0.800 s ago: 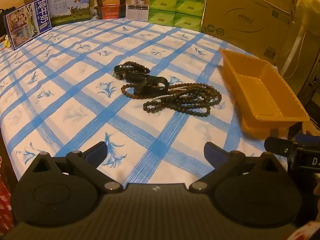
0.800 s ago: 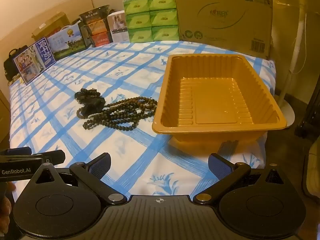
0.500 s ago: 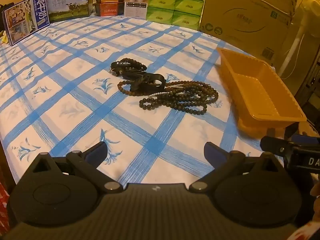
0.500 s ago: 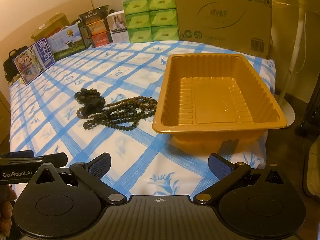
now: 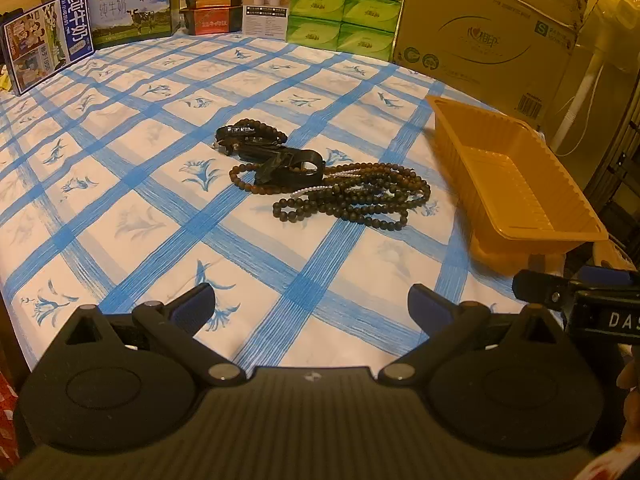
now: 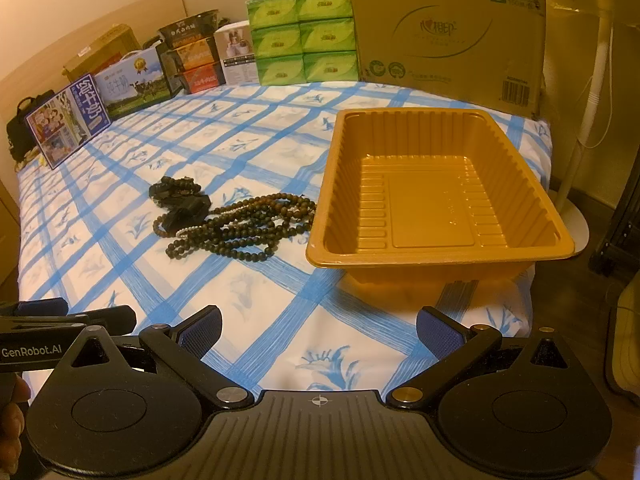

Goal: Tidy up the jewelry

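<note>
A: What is the largest surface shown?

B: A table under a blue-checked cloth [image 5: 132,208], printed with small blue flowers. Along its far edge stand a large cardboard carton [image 6: 448,28], a stack of green tissue packs [image 6: 302,36] and a row of smaller printed boxes [image 5: 132,8].

A: And next in size?

B: An orange plastic tray [image 6: 436,256], ribbed along its inner walls, with nothing in it. It sits at the right-hand end of the table, near the front edge.

A: Where is the jewelry?

B: It lies on the cloth just left of the tray, apart from it. A tangle of dark bead strands [image 5: 360,196] lies nearest the tray, a thin strand of pale beads [image 5: 310,191] threaded through it. A black band [image 5: 292,168] rests on the tangle's left end, and a small beaded bracelet [image 5: 256,136] lies just beyond that.

A: How do the two tools stand?

B: The left gripper [image 5: 310,300] and the right gripper [image 6: 318,326] both hover above the near edge of the table, angled downward, jaws spread wide, nothing between them. Neither touches the jewelry.
</note>
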A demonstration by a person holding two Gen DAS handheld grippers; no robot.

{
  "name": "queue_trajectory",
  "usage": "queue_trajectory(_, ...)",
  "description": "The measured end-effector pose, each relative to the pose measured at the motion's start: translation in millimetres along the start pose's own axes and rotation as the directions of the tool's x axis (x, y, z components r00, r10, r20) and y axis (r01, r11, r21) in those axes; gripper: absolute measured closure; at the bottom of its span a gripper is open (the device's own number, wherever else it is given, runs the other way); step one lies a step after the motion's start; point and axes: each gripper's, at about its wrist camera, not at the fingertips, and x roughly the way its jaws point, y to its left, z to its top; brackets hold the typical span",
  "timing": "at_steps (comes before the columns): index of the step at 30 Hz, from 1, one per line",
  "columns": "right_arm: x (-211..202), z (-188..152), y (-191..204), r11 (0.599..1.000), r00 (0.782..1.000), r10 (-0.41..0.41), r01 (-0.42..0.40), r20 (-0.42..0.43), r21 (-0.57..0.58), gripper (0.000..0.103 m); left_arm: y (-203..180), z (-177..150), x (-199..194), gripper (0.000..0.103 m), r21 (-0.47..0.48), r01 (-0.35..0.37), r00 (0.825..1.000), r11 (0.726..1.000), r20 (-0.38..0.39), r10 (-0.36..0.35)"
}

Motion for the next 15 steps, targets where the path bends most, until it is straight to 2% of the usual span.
queue_trajectory(15, 1.4, 3.3, -0.1, 1.000, 1.000, -0.004, 0.004, 0.004, 0.008, 0.000, -1.9, 1.5, 0.9, 0.001, 0.002, 0.008, 1.000, 1.000, 0.000, -0.008)
